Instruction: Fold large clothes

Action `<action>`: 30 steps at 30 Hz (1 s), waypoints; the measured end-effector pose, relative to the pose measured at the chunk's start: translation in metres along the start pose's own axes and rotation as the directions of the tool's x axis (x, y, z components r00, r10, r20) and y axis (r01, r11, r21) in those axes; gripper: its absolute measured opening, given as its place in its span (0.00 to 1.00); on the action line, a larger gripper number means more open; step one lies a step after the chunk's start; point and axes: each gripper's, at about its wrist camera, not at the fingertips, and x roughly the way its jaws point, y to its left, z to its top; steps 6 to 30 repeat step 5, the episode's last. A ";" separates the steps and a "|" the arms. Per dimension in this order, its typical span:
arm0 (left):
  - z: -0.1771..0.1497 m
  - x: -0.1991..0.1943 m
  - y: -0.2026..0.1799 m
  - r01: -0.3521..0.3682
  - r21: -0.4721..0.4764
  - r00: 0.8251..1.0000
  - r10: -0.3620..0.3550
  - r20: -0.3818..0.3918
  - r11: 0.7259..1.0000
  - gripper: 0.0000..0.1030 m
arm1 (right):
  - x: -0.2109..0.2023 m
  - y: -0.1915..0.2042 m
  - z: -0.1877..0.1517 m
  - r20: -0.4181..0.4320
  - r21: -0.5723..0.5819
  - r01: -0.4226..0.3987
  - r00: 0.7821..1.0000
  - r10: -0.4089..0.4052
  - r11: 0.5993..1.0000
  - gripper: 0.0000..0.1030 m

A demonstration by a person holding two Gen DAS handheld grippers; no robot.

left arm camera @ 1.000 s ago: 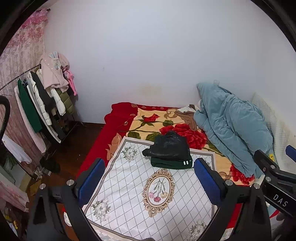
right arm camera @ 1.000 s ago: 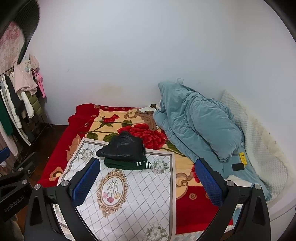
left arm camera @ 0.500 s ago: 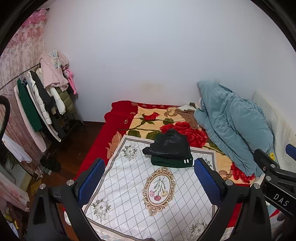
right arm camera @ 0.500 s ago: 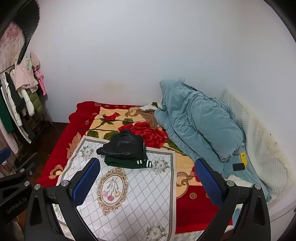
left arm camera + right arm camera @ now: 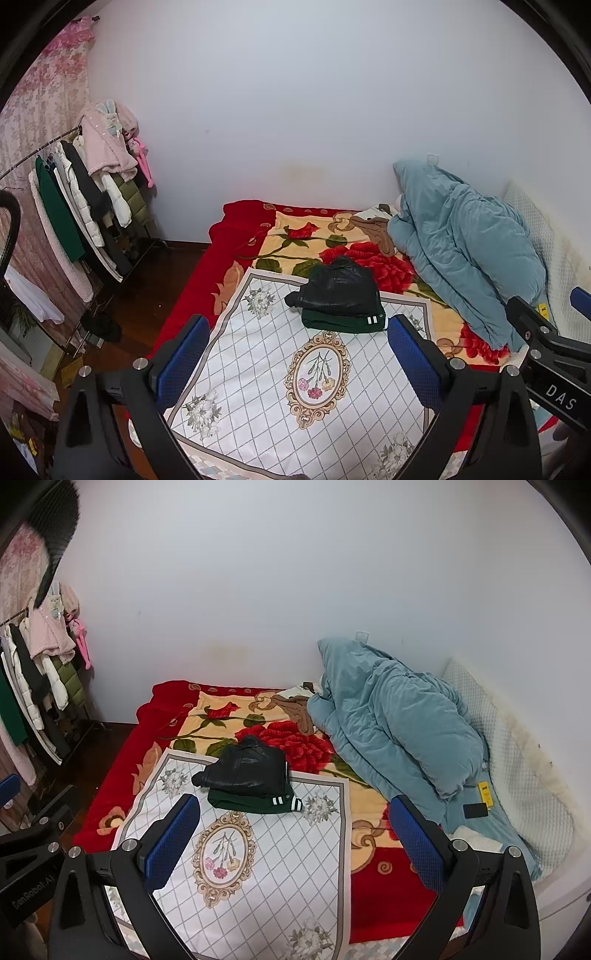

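A folded black jacket [image 5: 338,286] lies on top of a folded dark green garment [image 5: 341,321] at the far end of the white patterned mat [image 5: 280,384] on the bed. The same stack shows in the right wrist view, black jacket [image 5: 245,770] over green garment [image 5: 251,803]. My left gripper [image 5: 299,362] is open and empty, held well back above the mat's near part. My right gripper [image 5: 291,843] is open and empty, also back from the stack. The right gripper's body [image 5: 546,354] shows at the left wrist view's right edge.
A rumpled teal duvet [image 5: 391,720] fills the bed's right side, with a brown garment [image 5: 295,710] beside it. A red floral blanket [image 5: 280,236] covers the bed. A clothes rack [image 5: 85,199] with several hanging coats stands at the left over dark floor.
Both grippers have drawn slightly back and up from the bed; the stack appears a little lower and farther. Nothing on the bed has moved.
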 end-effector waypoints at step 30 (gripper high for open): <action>-0.001 -0.002 0.001 -0.002 -0.004 1.000 0.002 0.001 1.000 0.95 | -0.001 -0.002 -0.003 -0.001 0.001 -0.002 1.000 0.002 1.000 1.00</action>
